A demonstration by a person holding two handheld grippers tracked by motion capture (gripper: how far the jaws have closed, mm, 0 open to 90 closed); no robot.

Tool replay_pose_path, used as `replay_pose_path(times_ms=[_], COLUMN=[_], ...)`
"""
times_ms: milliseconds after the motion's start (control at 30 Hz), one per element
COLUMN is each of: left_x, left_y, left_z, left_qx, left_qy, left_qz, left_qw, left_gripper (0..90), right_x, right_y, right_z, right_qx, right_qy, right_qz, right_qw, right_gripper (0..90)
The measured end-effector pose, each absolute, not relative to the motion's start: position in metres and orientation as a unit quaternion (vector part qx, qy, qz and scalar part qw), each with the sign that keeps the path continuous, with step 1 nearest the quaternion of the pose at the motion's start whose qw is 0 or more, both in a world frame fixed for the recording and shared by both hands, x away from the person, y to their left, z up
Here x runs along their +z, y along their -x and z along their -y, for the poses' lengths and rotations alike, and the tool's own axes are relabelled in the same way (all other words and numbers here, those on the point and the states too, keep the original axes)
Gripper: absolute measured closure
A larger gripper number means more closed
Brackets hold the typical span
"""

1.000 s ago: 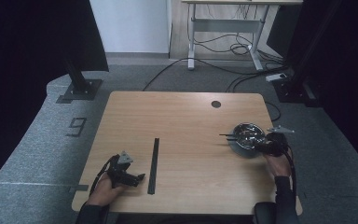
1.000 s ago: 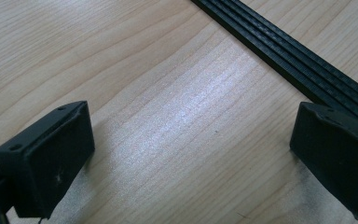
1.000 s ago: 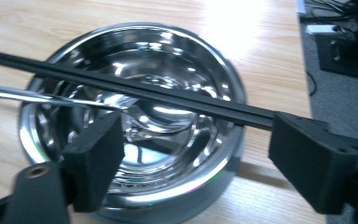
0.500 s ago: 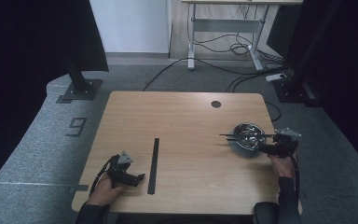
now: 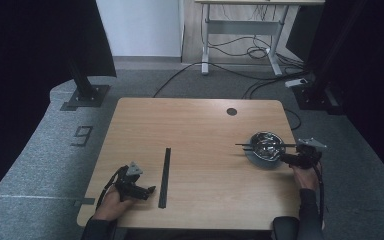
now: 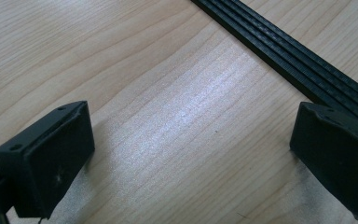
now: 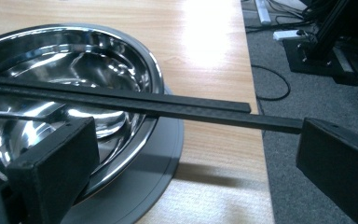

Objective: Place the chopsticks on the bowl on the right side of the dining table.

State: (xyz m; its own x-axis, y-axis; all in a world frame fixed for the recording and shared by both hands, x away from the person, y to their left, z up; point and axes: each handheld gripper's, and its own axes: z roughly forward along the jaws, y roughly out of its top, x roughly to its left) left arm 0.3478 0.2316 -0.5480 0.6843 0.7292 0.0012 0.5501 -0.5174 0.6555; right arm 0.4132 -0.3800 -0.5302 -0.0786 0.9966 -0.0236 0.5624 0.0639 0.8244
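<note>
A shiny steel bowl (image 5: 266, 144) sits on a grey plate (image 5: 260, 160) near the table's right edge. Two black chopsticks (image 5: 260, 145) lie across its rim. My right gripper (image 5: 286, 158) is just right of the bowl, pointing left at it. In the right gripper view its jaws (image 7: 196, 140) stand open, having just been opening. The chopsticks (image 7: 144, 105) cross the gap untouched above the bowl (image 7: 74, 60) and plate (image 7: 165, 158). My left gripper (image 5: 147, 190) rests open at the front left, beside a long black ribbed strip (image 5: 165, 175). Bare wood lies between its jaws (image 6: 193, 126).
The wooden table (image 5: 200, 125) has a round cable hole (image 5: 231, 111) at the back right. The strip (image 6: 284, 46) runs past the left gripper's right jaw. Grey carpet, cables and stand bases surround the table, and its right edge is close to the right hand.
My right gripper has drawn a little to the right, away from the bowl. The chopsticks stay across the rim. The left hand has not moved.
</note>
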Motion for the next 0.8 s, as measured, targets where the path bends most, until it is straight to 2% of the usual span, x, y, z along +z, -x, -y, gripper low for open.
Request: replay_pose_path(times_ms=[800], left_x=[-0.548], left_y=[-0.348], left_z=[-0.232], left_qx=[0.14], left_qy=[-0.86], left_qz=[-0.372], left_qw=[0.321], left_gripper=[0.0], right_x=[-0.536], right_y=[-0.418], right_z=[0.394], right_qx=[0.375], right_qy=[-0.6], right_qz=[-0.642], right_qw=[0.297], right_gripper=[0.0])
